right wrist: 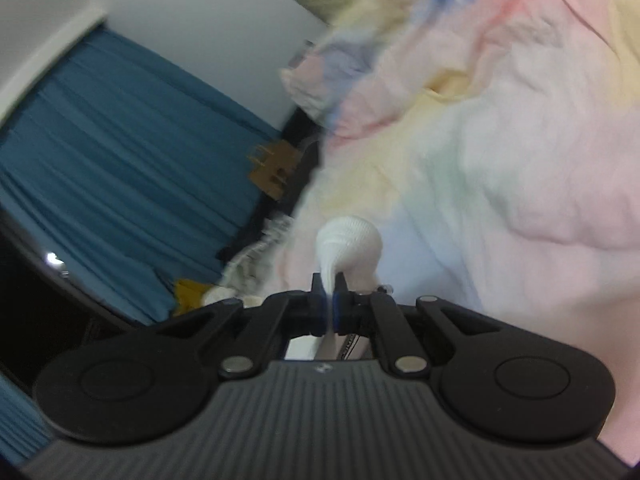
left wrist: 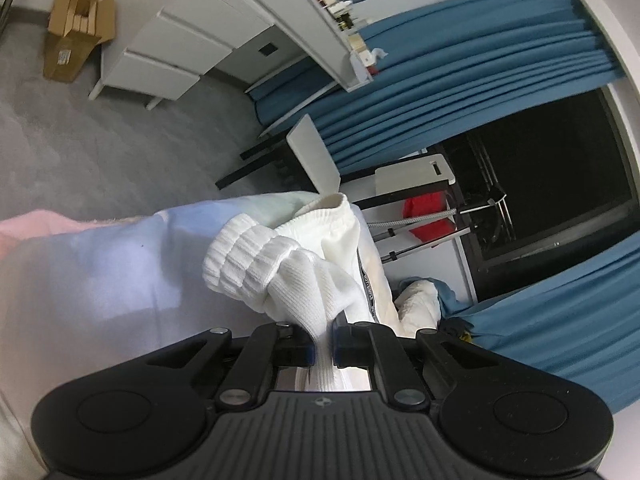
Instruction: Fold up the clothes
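No legible text on anything.

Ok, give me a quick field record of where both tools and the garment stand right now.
left tool: shut on white knit garment, bunched ribbed fabric
right tool: shut on a small bunch of white fabric, probably the same garment
surface: pastel rainbow bedspread
fold state: not yet folded, garment crumpled
view quality: right wrist blurred

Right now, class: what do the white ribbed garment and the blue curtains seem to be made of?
White ribbed garment: looks like matte knit, perhaps cotton; raised ribs on the cuff. Blue curtains: apparently matte woven cloth, hanging in soft pleats.
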A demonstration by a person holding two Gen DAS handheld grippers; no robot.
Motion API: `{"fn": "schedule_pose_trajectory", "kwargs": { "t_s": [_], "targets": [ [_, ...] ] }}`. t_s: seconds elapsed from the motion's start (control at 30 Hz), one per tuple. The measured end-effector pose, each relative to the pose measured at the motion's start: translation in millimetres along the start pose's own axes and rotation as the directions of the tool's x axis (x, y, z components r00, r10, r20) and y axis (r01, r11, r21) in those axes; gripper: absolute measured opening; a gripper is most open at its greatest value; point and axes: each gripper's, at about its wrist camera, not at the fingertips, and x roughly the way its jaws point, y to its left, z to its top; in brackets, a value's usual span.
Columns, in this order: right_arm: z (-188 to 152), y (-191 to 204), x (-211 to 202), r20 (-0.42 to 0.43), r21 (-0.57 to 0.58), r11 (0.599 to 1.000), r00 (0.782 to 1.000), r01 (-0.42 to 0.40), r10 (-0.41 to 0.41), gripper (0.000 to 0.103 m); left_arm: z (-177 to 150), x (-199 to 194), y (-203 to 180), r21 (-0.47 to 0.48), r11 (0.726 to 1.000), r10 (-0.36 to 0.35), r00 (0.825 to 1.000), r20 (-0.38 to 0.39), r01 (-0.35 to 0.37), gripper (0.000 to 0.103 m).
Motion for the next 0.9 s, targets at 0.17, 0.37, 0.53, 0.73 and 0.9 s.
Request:
{"fn": "schedule_pose_trajectory", "kwargs": {
  "t_s": [0.17, 0.37, 0.53, 0.73, 0.9],
  "targets": [
    [-3, -13, 7, -0.055, 0.021, 0.998, 0.997, 0.062, -0.061, 0.006, 2, -2, 1, -0.025, 1.0, -0.007, 1.0, -0.011, 0.007, 0.007],
    [6, 53, 12, 0.032, -0.126, 0.989, 0.996, -0.075, 0.08, 0.006, 31, 26, -42, 0.028, 1.0, 0.008, 0.999, -0.044, -0.006, 0.006],
    [2, 130, 79, -0.008, -0.226, 0.96, 0.986, -0.163, 0.166, 0.006, 63, 93, -98, 0.021, 1.0, 0.024, 0.998, -0.058, -0.023, 0.006],
    [-38, 206, 211, -0.038, -0.418, 0.903, 0.995, -0.099, 0.091, 0.006, 75, 226, -151, 0.111, 0.991, 0.077, 0.997, -0.023, -0.074, 0.007],
    [-88, 212, 301, -0.049, -0.546, 0.837, 0.999, -0.024, -0.004, 0.006, 69, 333, -146, 0.192, 0.969, 0.169, 0.984, -0.052, -0.156, 0.008]
  ]
}}
